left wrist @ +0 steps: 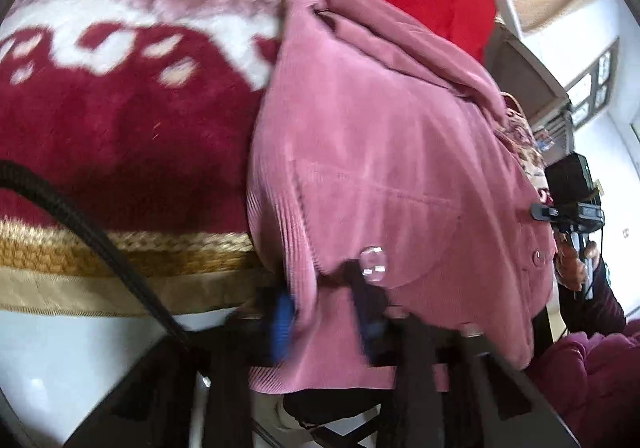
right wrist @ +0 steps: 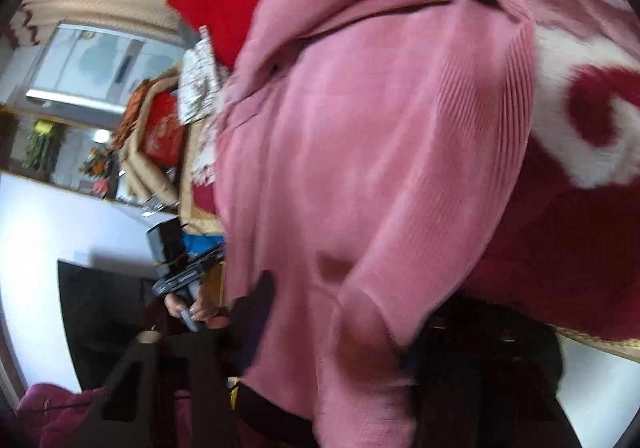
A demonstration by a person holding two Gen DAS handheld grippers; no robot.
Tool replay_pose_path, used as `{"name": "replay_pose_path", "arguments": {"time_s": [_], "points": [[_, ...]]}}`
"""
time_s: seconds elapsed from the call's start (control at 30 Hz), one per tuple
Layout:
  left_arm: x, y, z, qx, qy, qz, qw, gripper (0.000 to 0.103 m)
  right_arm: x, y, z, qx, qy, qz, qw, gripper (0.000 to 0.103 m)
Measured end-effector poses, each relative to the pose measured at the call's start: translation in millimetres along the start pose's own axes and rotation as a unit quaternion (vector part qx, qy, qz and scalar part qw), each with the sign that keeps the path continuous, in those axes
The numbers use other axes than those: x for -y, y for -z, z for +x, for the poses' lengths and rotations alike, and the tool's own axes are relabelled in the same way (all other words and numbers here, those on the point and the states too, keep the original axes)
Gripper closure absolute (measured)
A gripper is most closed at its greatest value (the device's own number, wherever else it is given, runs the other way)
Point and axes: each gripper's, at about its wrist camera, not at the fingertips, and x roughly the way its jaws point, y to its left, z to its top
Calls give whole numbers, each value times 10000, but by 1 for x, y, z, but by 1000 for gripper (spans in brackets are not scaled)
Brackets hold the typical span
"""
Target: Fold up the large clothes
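My left gripper (left wrist: pixel 326 312) pinched the pink coat's (left wrist: pixel 392 176) hem; right gripper (right wrist: pixel 336 332) pinched its ribbed edge over the blanket (left wrist: pixel 120 120).

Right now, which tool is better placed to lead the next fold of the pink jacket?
Probably left. The left tool is clamped on the pink jacket at its hem corner by the button, with the blanket beside it. The right tool's grip is blurred.
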Motion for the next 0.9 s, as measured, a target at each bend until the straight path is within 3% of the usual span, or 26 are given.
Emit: {"name": "replay_pose_path", "arguments": {"time_s": [0.2,0.27,0.47,0.6,0.77,0.9], "points": [[7,-10,21,-146,-121,-123,9997,84,5,2,19,-126,275,7,9995,65],[12,-11,20,-84,-157,-40,9998,93,-3,2,15,-24,130,-99,9999,70],[44,-30,-17,455,259,291,9982,97,-39,-11,-14,533,-171,-614,9965,78],[63,-70,-44,1022,433,520,9925,97,-47,-31,-31,999,-490,-654,9916,79],[78,-146,-65,1373,468,689,9870,97,-36,-72,-49,1710,-717,-340,9821,81],[83,-207,-64,1377,324,903,9858,96,-10,-125,-78,2595,-1029,196,9601,83]]}}
